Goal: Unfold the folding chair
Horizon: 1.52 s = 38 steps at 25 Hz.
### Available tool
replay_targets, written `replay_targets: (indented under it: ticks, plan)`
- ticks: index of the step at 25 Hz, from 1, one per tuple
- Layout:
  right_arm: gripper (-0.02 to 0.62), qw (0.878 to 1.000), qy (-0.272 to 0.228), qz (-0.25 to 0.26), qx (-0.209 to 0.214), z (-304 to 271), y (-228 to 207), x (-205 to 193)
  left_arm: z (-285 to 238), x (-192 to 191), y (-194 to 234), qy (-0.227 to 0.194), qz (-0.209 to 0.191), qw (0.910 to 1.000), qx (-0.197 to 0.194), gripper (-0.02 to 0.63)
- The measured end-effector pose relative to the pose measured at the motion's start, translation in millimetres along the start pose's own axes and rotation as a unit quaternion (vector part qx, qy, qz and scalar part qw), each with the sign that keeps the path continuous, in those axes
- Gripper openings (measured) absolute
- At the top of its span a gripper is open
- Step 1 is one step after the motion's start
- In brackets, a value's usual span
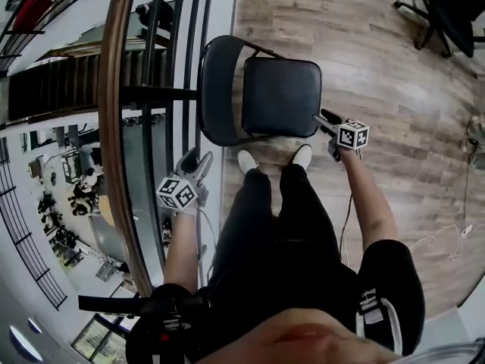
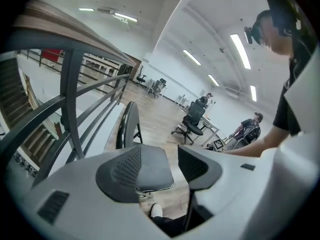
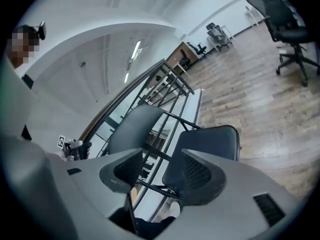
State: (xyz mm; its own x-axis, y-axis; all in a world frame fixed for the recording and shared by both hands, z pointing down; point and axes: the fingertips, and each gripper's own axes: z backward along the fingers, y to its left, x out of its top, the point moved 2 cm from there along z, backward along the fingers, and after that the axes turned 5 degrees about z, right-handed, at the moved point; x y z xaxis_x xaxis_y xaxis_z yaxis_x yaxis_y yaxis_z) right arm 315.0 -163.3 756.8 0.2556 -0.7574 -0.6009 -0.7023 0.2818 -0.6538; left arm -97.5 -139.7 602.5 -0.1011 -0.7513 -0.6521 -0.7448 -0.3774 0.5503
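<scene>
Whatever comes next, means reaching toward twelve o'clock for folding chair (image 1: 280, 97), nearest right tongs (image 1: 324, 120). Released and empty there, likewise at left tongs (image 1: 198, 161).

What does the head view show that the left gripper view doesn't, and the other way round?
Only the head view: the left gripper from outside, with its black-and-white marker cube. Only the left gripper view: white ceiling strip lights and a seated person far off. Both: the black padded folding chair, standing open, the dark metal railing and the wooden plank floor.
</scene>
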Motion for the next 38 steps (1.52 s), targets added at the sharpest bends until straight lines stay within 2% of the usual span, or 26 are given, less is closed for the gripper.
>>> replay_targets:
  ticks: [2, 4, 8, 11, 14, 15, 17, 19, 20, 24, 28, 34, 38]
  plan:
    - [0.228, 0.999, 0.001, 0.039, 0.012, 13, 49, 11, -2, 5, -35, 0.007, -0.029, 0.9989, -0.035, 0.216]
    - [0.19, 0.997, -0.003, 0.071, 0.029, 25, 101, 22, -7, 15, -78, 0.02, -0.069, 0.994, -0.082, 0.216]
    - [0.114, 0.988, -0.027, 0.145, 0.052, 44, 189, 51, -15, 48, -148, 0.006, -0.131, 0.9774, -0.166, 0.215]
    - [0.061, 0.979, -0.055, 0.192, 0.05, 60, 250, 74, -6, 73, -186, -0.017, -0.162, 0.9656, -0.203, 0.215]
    - [0.009, 0.967, -0.09, 0.232, 0.05, 74, 293, 95, 3, 89, -217, -0.028, -0.208, 0.9485, -0.237, 0.212]
    - [0.008, 0.963, -0.101, 0.244, 0.05, 80, 307, 102, 8, 91, -227, -0.03, -0.227, 0.9416, -0.247, 0.191]
    - [0.007, 0.956, -0.125, 0.263, 0.047, 92, 333, 118, 16, 98, -241, -0.042, -0.26, 0.9287, -0.261, 0.111]
    - [0.007, 0.95, -0.146, 0.273, 0.042, 104, 355, 135, 24, 110, -251, -0.062, -0.273, 0.9215, -0.269, 0.029]
    - [0.008, 0.948, -0.155, 0.276, 0.04, 108, 364, 143, 28, 117, -254, -0.071, -0.274, 0.9202, -0.271, 0.006]
    - [0.008, 0.936, -0.181, 0.3, 0.04, 122, 405, 165, 36, 133, -258, -0.08, -0.276, 0.9186, -0.271, 0.003]
    - [0.007, 0.919, -0.195, 0.339, 0.036, 132, 425, 171, 40, 138, -266, -0.079, -0.273, 0.9159, -0.283, 0.003]
    - [0.006, 0.913, -0.213, 0.346, 0.03, 131, 434, 186, 41, 156, -279, -0.094, -0.285, 0.9084, -0.291, 0.003]
    - [0.006, 0.908, -0.216, 0.356, 0.037, 129, 433, 189, 40, 161, -282, -0.102, -0.286, 0.9078, -0.29, 0.003]
